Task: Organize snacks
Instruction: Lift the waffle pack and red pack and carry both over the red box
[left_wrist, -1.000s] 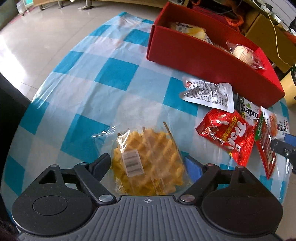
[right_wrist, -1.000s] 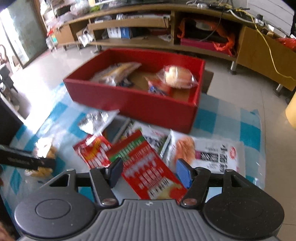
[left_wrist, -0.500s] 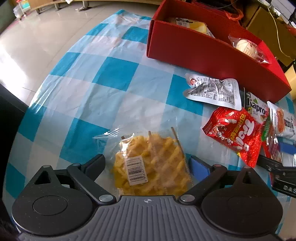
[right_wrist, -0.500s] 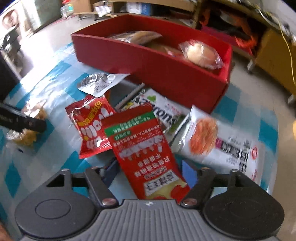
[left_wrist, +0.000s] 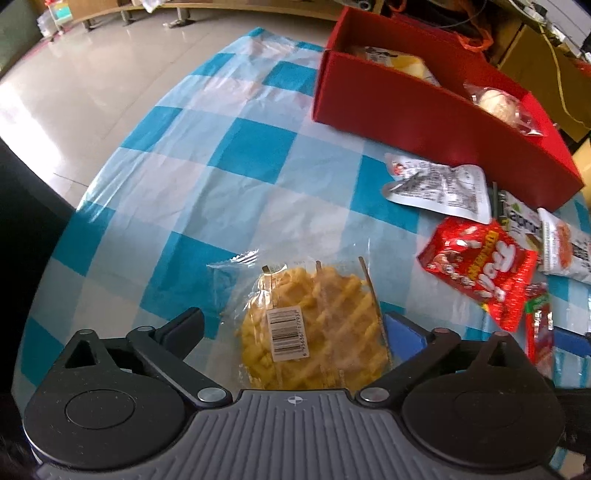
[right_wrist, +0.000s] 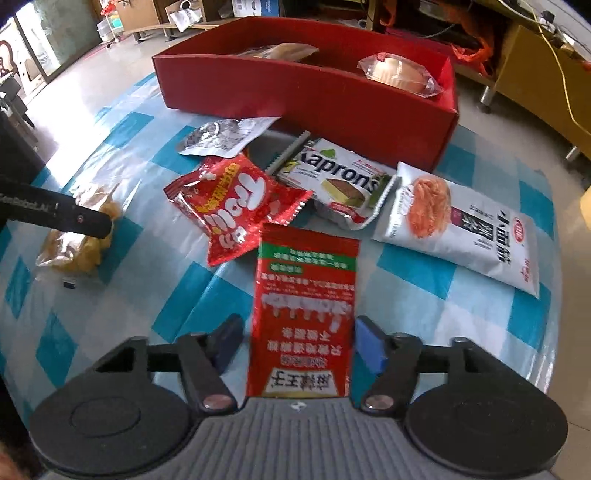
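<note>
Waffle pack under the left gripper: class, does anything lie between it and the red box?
Nothing visible does. Bare checked cloth runs from the waffle pack to the red box; the other snacks lie to the right.

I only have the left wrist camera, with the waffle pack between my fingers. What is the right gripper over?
Observer: The right gripper straddles a long red and green packet lying flat on the checked cloth. Its jaws are opening, and the pads are not pressing the packet.
Operator: What's to the right of that packet? My view cuts off there.
Observer: A white packet with an orange picture lies there in full, next to the Kaprons packet.
Operator: Anything on my side that I'm missing?
Observer: A small dark object lies on the cloth just beside the waffle pack. I cannot tell what it is.
</note>
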